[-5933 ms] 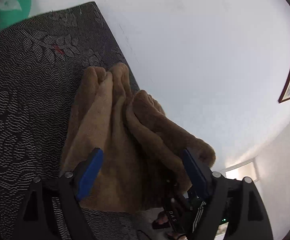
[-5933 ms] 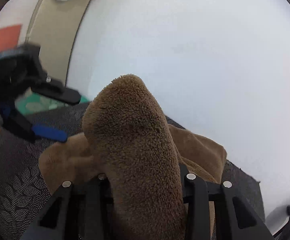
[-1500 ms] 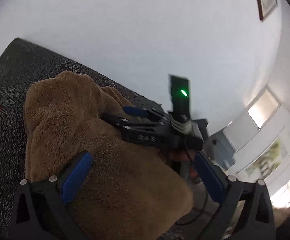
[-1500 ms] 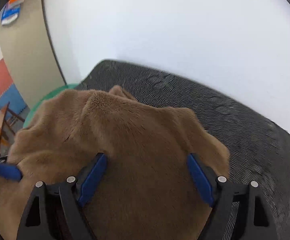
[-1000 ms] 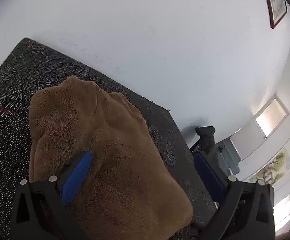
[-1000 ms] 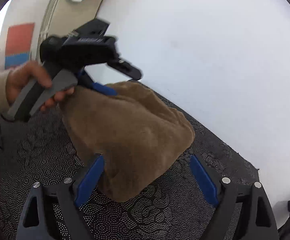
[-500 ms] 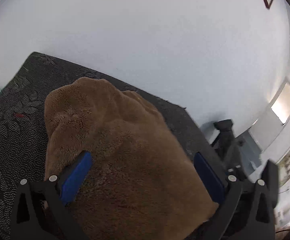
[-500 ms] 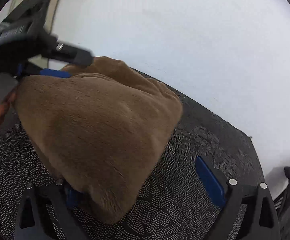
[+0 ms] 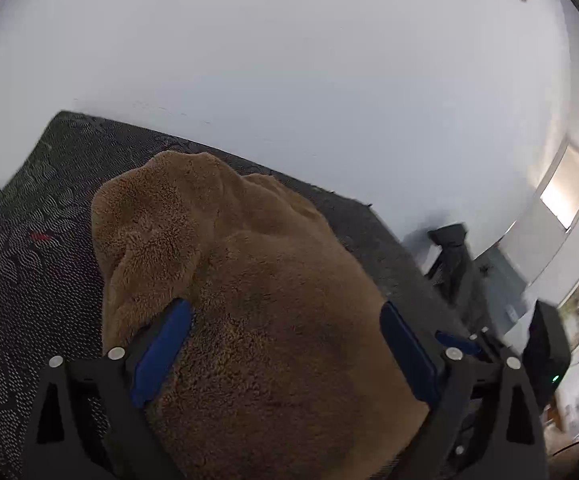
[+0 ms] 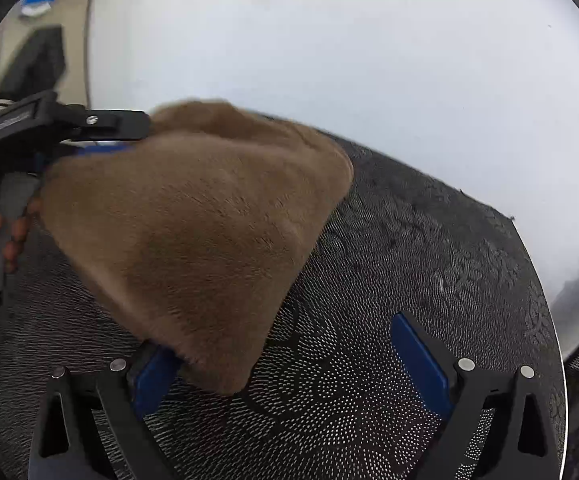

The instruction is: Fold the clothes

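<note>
Right wrist view has changed little in the last half second: the brown fleece garment (image 10: 193, 232) has slid a touch toward 3 o'clock on the dark patterned cloth (image 10: 429, 240). Right gripper (image 10: 289, 364) stands spread wide, the garment's corner lying over its 9 o'clock pad. Left gripper (image 9: 285, 344), also spread, has the fleece bulging up between its fingers.
</note>
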Tool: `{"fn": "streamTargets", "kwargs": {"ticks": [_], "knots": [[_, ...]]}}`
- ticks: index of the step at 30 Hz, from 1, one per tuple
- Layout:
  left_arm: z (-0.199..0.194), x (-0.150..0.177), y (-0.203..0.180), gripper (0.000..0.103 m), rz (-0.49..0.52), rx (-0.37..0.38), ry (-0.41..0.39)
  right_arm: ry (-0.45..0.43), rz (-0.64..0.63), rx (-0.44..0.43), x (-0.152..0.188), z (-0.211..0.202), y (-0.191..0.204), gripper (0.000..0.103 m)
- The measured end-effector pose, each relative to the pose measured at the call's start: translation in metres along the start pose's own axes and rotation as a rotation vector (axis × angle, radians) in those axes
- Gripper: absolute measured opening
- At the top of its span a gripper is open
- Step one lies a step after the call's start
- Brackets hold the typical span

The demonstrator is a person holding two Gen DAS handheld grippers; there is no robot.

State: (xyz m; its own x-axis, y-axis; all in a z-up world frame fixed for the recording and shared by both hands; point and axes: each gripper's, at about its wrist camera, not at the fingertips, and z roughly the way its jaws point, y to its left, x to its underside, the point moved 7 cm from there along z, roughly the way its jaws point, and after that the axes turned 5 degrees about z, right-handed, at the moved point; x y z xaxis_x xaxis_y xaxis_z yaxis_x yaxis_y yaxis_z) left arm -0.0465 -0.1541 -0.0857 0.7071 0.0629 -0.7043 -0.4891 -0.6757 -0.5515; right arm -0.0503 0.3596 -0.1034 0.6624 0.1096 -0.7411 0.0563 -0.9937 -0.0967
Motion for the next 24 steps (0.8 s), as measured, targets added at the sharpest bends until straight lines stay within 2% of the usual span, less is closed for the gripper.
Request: {"fn": "streamTargets", "kwargs": {"ticks": [4, 7, 9, 11, 15, 18, 21, 24], "knots": [[-0.008, -0.019, 0.002, 0.102, -0.051, 0.037, -0.022, -0.128, 0.002, -0.059, -0.022, -0.042, -0.002, 0.099], [-0.002, -0.035, 0.004, 0.102, -0.051, 0.029, -0.018, -0.223, 0.038, -0.148, -0.051, -0.055, 0.004, 0.099], [0.007, -0.043, 0.005, 0.102, -0.058, 0.035, -0.003, -0.243, 0.046, -0.207, -0.064, -0.050, 0.013, 0.099], [0.020, -0.046, 0.011, 0.102, -0.075, 0.031, 0.037, -0.217, 0.027, -0.259, -0.067, -0.029, 0.025, 0.099], [0.045, -0.038, 0.033, 0.102, -0.125, -0.028, 0.119, -0.155, -0.016, -0.347, -0.068, 0.012, 0.047, 0.099], [0.050, -0.030, 0.042, 0.102, -0.133, -0.021, 0.110, -0.057, -0.032, -0.331, -0.058, 0.041, 0.048, 0.099], [0.055, -0.020, 0.039, 0.102, -0.073, -0.036, 0.104, 0.001, -0.012, -0.353, -0.051, 0.052, 0.047, 0.100], [0.063, -0.014, 0.034, 0.102, -0.024, -0.055, 0.108, -0.003, -0.034, -0.321, -0.047, 0.054, 0.050, 0.101]]}}
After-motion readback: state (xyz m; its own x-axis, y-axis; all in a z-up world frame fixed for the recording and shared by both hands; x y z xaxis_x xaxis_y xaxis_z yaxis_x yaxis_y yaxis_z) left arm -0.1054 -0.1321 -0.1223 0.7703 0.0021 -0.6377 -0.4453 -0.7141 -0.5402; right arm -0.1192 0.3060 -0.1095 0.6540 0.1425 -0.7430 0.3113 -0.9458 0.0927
